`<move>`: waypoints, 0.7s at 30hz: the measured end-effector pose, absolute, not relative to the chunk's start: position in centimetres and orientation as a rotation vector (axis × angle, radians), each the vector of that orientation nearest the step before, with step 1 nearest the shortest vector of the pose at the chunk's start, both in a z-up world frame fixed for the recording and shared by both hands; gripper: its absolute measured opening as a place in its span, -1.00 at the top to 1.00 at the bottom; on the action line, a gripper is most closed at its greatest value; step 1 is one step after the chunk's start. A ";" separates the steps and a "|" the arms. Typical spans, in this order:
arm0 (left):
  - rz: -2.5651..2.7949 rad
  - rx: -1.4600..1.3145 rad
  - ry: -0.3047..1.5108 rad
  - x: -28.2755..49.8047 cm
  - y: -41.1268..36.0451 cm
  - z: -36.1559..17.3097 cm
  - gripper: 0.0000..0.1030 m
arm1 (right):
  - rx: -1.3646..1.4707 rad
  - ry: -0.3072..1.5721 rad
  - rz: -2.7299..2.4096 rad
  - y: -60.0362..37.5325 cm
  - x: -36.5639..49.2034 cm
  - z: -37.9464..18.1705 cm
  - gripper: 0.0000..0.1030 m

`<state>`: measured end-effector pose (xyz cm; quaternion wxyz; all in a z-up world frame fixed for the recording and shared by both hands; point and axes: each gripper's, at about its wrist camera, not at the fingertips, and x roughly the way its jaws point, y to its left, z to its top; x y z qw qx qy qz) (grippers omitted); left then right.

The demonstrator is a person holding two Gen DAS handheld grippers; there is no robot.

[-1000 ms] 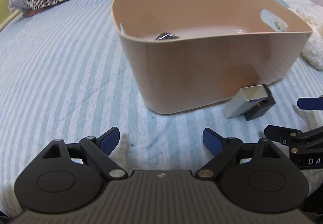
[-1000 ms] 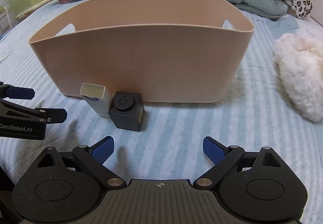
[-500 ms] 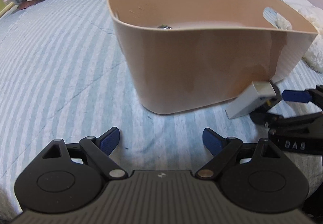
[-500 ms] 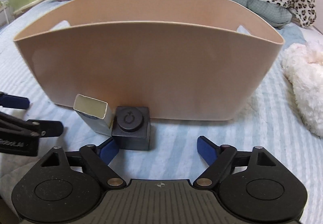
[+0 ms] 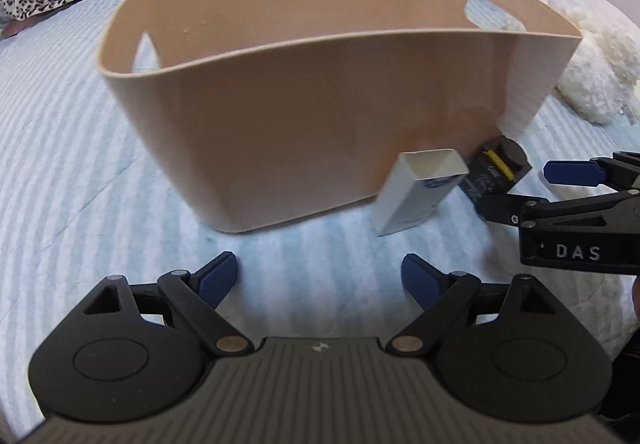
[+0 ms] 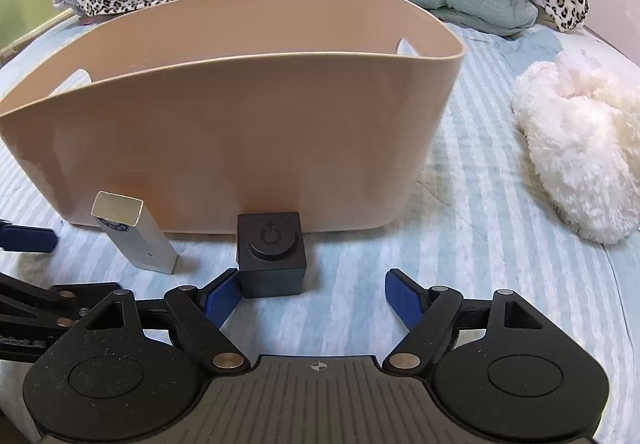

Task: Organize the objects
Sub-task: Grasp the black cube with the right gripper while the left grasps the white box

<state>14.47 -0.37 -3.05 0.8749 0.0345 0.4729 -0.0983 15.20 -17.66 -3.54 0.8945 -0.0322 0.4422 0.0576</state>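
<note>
The right gripper (image 6: 310,294) has its jaws wide with nothing clamped. Its left pad sits at the near left corner of the black cube (image 6: 272,254); whether it touches cannot be told. The right pad stands well clear on the other side, so the cube is off-centre in the gap. To grasp it well, I would slide the tool a little to the left until the cube sits midway, push forward so the pads reach the cube's side faces, then squeeze evenly; closing from here would likely shove or twist the cube instead of seizing it.

The cube stands on the bed (image 6: 460,244) right against the near wall of the bin (image 6: 240,132), with the white box (image 6: 136,238) leaning near the bin wall to its left.

The left gripper (image 5: 318,280) is also spread wide and empty, hanging over bare bed in front of the bin, the box beyond its right pad.

Both tools tilt steeply down toward the bed, side by side, the right one lower and closer to its target.
</note>
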 end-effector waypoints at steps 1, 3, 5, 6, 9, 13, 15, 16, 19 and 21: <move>-0.205 0.070 0.987 14.5 -0.6 -3.2 -0.75 | -0.062 0.919 0.123 -17.8 15.3 -3.4 -0.58; -0.198 0.074 0.977 14.2 -1.2 -3.5 -0.79 | -0.048 0.925 0.133 -18.3 15.3 -3.1 -0.60; -0.186 0.082 0.959 14.1 -1.6 -3.7 -0.80 | -0.033 0.930 0.136 -18.8 15.2 -3.1 -0.61; -0.182 0.081 0.950 14.1 -1.8 -3.7 -0.80 | -0.029 0.932 0.138 -19.0 15.0 -3.1 -0.62; -0.170 0.056 0.926 14.0 -2.1 -3.6 -0.80 | -0.033 0.940 0.132 -19.2 14.8 -3.0 -0.63; -0.133 0.018 0.887 14.0 -2.4 -3.8 -0.79 | -0.029 0.952 0.129 -19.5 14.9 -3.3 -0.65; -0.128 0.003 0.877 14.0 -2.5 -3.8 -0.79 | -0.012 0.961 0.121 -19.9 15.1 -3.4 -0.65; -0.126 -0.001 0.871 13.6 -2.1 -3.7 -0.79 | -0.006 0.962 0.120 -20.0 15.2 -3.4 -0.65; -0.099 -0.039 0.874 14.1 -2.0 -3.6 -0.79 | -0.005 0.959 0.117 -20.1 15.2 -3.3 -0.65; -0.065 -0.083 0.875 14.4 -1.7 -3.7 -0.79 | -0.012 0.960 0.122 -20.0 15.2 -3.4 -0.65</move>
